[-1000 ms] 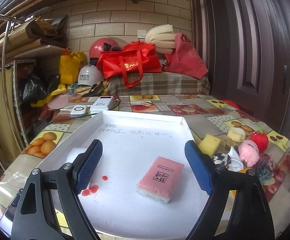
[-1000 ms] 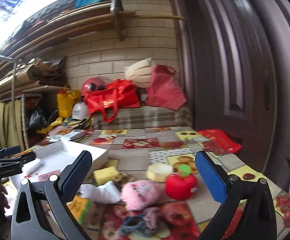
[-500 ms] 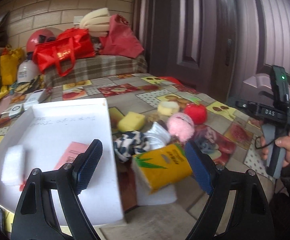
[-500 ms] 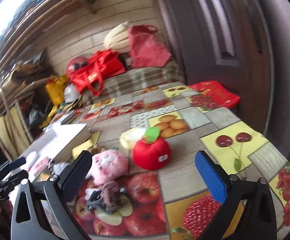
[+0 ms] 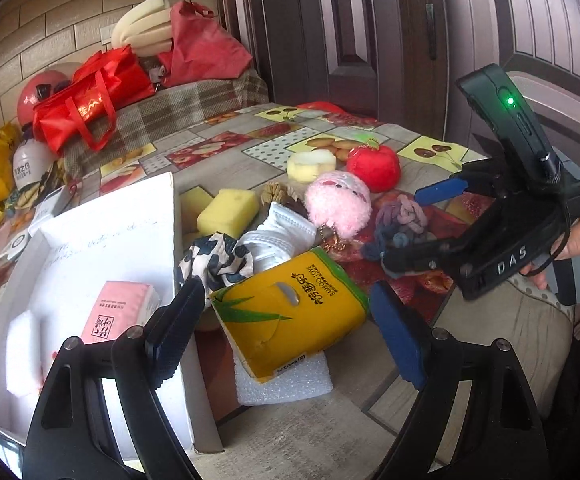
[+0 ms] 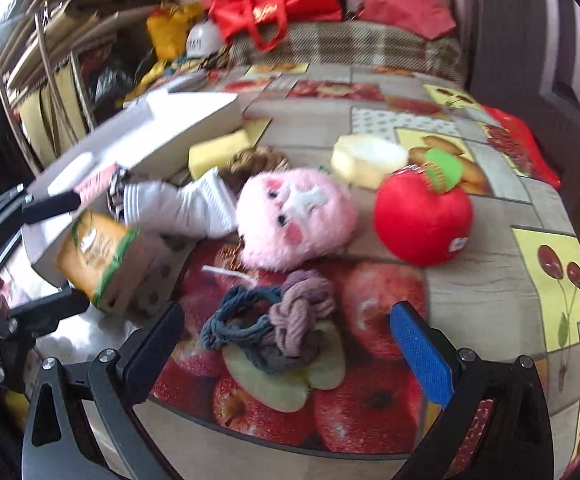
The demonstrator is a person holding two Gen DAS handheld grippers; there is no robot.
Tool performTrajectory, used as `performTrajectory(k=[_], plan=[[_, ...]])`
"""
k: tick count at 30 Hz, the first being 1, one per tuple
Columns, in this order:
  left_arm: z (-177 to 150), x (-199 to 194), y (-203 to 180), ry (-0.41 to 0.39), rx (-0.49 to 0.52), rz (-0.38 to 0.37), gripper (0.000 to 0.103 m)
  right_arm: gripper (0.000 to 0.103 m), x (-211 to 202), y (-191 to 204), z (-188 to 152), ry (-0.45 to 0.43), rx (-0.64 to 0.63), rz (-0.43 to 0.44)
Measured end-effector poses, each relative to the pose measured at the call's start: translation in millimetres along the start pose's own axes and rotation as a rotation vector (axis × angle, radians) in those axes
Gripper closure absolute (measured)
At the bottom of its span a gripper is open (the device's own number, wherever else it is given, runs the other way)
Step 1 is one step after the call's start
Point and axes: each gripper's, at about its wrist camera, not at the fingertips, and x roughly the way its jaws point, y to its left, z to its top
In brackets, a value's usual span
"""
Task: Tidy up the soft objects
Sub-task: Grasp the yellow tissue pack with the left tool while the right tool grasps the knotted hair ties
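Oilcloth-covered table [image 5: 226, 152], fruit print; white tray [image 5: 102, 236] at its left edge, pink tissue packet [image 5: 120, 312] already inside; yellow tissue pack [image 5: 290, 312] tilted on a foam scrap beside the tray, between the released left tongs [image 5: 286, 320]; pink plush [image 6: 293, 216], red plush apple [image 6: 421, 216] nearby; yarn knot [image 6: 278, 320] just ahead of the right tongs [image 6: 286, 340], spread, empty. Risk: slick wrapper may slide off the pads; loose yarn loops may snag.
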Motion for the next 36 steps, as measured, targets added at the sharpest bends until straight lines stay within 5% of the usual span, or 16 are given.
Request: performTrajectory(k=[14,16,19,21,32,36], plan=[[1,18,-23,0.077,0.108,0.052,0.018,0.002,13,-1,3,0.065,0.011,0.001],[1,20,-25,0.087,0.119,0.048,0.018,0.007,13,-1,3,0.063,0.009,0.004],[1,19,-29,0.081,0.138,0.026,0.04,0.039,8,-3,2,0.037,0.017,0.014],[1,18,-30,0.077,0.136,0.02,0.044,0.059,6,-6,2,0.025,0.036,0.026],[4,-1,-25,-0.003,0.108,-0.018,0.046,0.065,2,-17,0,0.011,0.112,0.075],[7,-6,-27,-0.02,0.155,-0.052,0.034,0.065,2,-18,-1,0.011,0.118,0.082]])
